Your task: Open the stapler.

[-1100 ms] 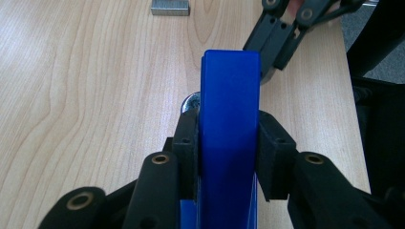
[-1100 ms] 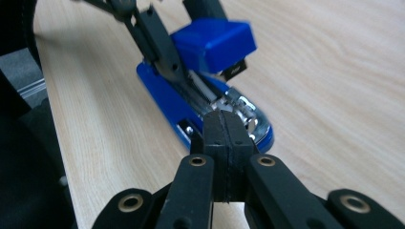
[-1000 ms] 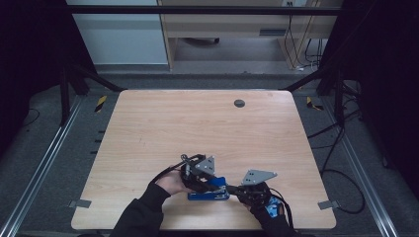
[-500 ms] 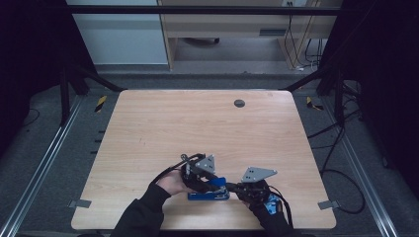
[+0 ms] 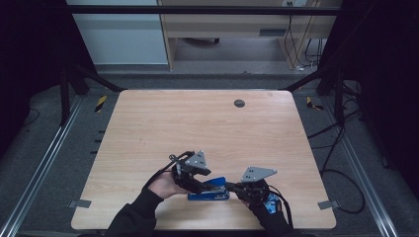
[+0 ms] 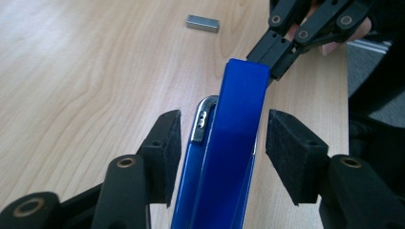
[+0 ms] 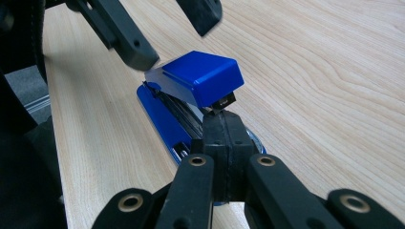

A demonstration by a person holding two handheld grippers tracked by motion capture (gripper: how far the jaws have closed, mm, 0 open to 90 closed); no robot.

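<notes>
My right fingers sit nearest to me, pressed flat together with no gap between them. Their tips rest at the front end of the blue stapler, just under the lip of its raised top arm, above the blue base. I cannot tell whether they pinch any thin part of it.

The stapler lies flat on the wooden surface, close to its near edge, between my two hands. Its top arm is tilted up off the base, and the metal staple channel shows beneath it.

My left fingers straddle the stapler from the other end. They stand apart, one black pad on each side of the blue arm, with a clear gap on both sides, so neither pad presses on it. They have just been opening, with the stapler between them.

From above, my left gripper is at the stapler's left end and my right gripper at its right end, each with its grey three-cornered plate on top.

Farther out on the wood, past the stapler, lies a small grey strip of staples, well apart from everything. Near the far edge of the surface is a dark round cable hole.
</notes>
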